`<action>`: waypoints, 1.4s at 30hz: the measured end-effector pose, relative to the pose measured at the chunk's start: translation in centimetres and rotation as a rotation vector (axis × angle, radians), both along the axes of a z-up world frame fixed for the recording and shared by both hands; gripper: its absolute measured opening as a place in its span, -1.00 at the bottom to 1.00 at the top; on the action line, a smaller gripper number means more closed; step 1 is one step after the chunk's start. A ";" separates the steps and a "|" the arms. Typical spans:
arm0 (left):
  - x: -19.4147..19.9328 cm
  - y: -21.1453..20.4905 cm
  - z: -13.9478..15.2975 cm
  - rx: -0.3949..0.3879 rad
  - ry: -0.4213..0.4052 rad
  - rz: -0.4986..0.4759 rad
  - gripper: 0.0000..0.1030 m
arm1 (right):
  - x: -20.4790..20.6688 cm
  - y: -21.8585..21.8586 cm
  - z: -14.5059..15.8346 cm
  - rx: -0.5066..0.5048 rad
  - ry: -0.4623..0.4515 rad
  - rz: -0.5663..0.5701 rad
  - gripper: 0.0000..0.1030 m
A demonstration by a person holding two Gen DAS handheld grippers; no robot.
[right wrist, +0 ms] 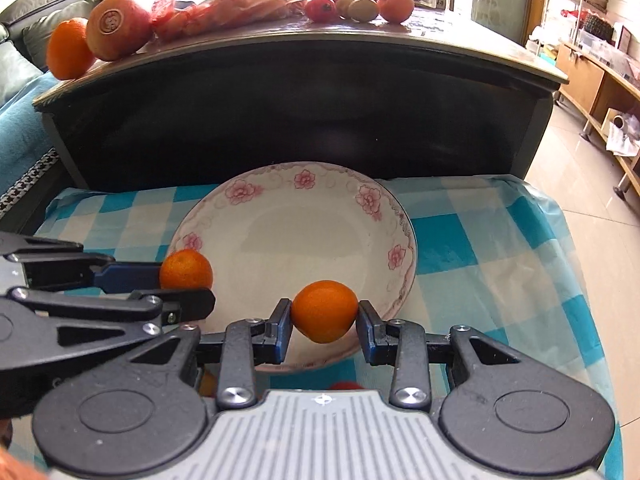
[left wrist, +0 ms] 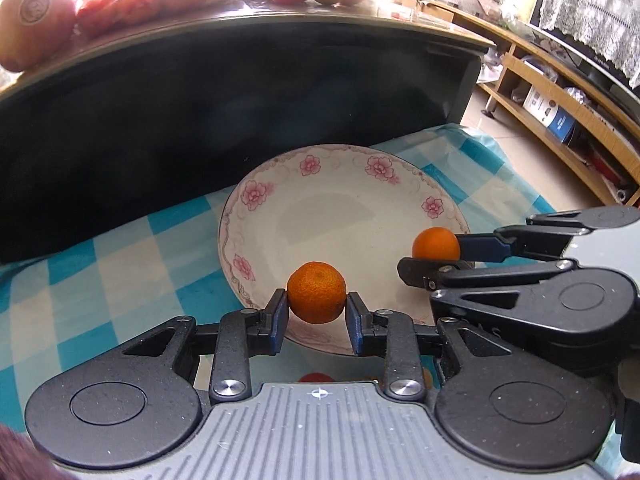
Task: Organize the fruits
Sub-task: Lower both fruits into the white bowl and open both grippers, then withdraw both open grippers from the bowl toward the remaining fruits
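Two small orange mandarins, the rough-skinned mandarin [left wrist: 317, 298] and the smoother mandarin [right wrist: 324, 311], each pinched between blue pads above the near rim of a white, pink-flowered plate [right wrist: 280, 236] on the checked cloth's far edge.

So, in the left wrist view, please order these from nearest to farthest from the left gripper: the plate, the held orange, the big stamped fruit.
1. Orange, clamped between the left gripper's pads.
2. Plate, just below and ahead.
3. Stamped fruit, far upper left on the dark table.
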State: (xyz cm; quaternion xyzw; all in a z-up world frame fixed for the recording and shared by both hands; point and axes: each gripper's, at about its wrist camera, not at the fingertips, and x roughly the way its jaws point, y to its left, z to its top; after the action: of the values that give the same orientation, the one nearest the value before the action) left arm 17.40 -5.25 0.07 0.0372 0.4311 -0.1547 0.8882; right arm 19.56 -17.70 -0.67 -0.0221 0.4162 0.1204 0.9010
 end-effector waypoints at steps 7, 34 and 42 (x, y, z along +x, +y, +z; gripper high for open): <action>0.3 0.3 0.2 -0.007 -0.002 0.008 -0.21 | 0.9 -0.1 -0.6 -0.003 -0.005 0.020 -0.26; -4.6 2.3 3.7 -0.043 -0.055 0.024 0.07 | -4.2 -1.8 3.9 0.030 -0.046 -0.033 -0.24; -6.5 3.5 4.1 -0.060 -0.050 0.030 0.12 | -7.4 -1.1 3.3 0.051 -0.010 -0.016 -0.23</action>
State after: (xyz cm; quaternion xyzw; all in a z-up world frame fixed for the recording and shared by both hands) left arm 10.92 -1.71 4.18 0.0079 0.4044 -0.1534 0.9016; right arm 12.16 -18.79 2.60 0.0036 0.4089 0.1235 0.9042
